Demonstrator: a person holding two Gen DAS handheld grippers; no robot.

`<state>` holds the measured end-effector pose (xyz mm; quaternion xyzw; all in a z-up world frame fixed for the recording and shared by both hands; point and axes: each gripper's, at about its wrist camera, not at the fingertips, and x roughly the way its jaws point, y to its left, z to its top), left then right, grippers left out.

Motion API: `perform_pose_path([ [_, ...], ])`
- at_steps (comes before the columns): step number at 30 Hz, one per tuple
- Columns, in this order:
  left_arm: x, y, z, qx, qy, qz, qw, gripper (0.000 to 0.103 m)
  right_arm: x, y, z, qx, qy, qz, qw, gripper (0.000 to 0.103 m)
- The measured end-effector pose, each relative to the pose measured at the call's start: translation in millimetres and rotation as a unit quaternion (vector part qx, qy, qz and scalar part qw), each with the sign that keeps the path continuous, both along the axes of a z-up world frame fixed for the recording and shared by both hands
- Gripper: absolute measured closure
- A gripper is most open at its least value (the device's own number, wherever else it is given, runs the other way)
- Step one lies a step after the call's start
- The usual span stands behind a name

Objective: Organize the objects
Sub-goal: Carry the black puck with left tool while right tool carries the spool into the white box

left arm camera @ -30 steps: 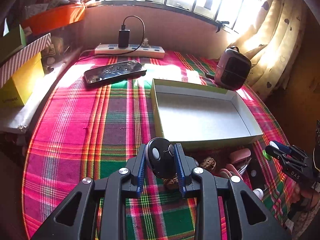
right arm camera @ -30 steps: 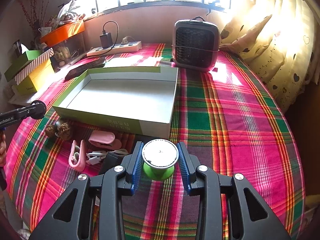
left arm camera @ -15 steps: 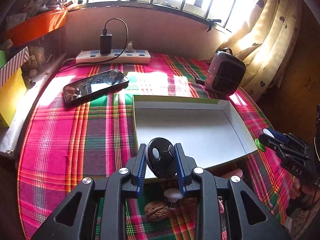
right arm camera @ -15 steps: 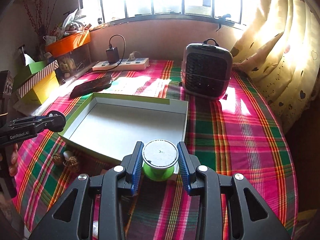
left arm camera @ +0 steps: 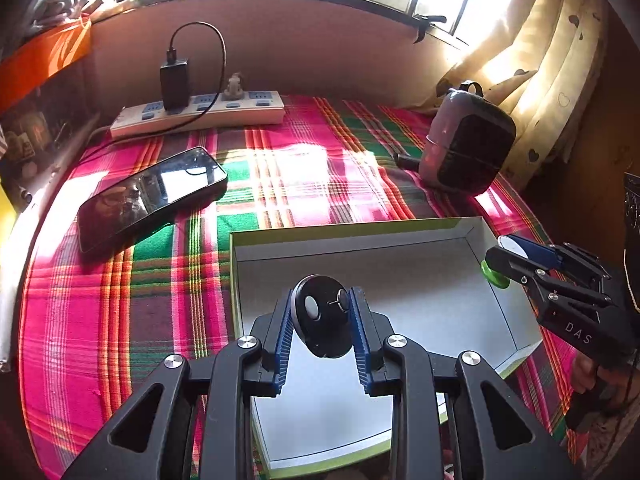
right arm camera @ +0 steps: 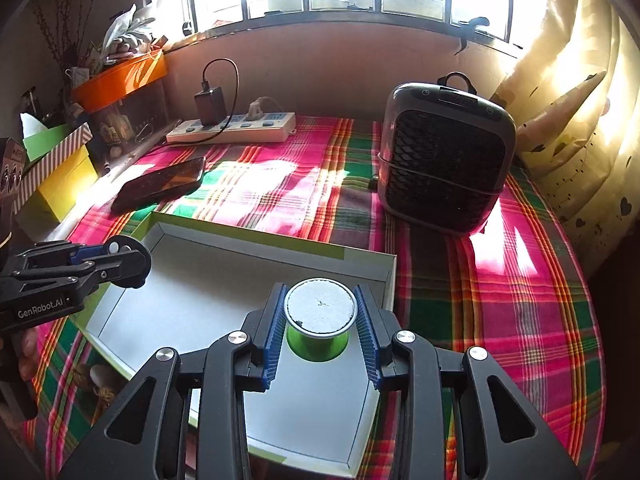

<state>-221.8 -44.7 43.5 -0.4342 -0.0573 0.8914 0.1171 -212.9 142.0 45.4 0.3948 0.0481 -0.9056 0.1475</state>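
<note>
A plaid tablecloth point(left arm camera: 280, 184) in pink, green and red is spread over the table. A white power strip point(right arm camera: 234, 130) is laid along the wall under the window, with a black charger point(right arm camera: 210, 106) plugged into it. A black phone point(left arm camera: 150, 198) is laid face up on the cloth in front of the strip. A small grey heater point(right arm camera: 446, 164) is stood upright near the patterned curtain point(right arm camera: 576, 92). An orange bin point(right arm camera: 120, 80) and a yellow box point(right arm camera: 60, 188) are kept at the left edge.
</note>
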Motion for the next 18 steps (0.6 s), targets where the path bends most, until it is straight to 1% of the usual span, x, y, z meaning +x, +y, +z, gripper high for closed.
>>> perform_pose_path([
  [4,-13.1,4.0,-5.0,-0.008,-0.002,0.001,1.0000,0.078,-12.4,-0.8,-8.5,-0.003,-0.012,0.001,1.000,0.068],
  [7,-21.6,4.0,-10.8,-0.004,-0.011,0.002,0.9999,0.078,-17.4,-1.9,-11.9,-0.005,-0.013,0.001,1.000,0.068],
  [11,-27.4,6.4,-16.7,-0.009,-0.014,0.002,0.9999,0.078,-21.8,-4.0,-16.5,-0.001,-0.016,0.005,1.000,0.068],
  [18,-30.8,6.7,-22.8,-0.008,-0.021,0.003,0.9998,0.078,-24.3,-5.6,-20.9,0.004,-0.020,0.005,1.000,0.068],
])
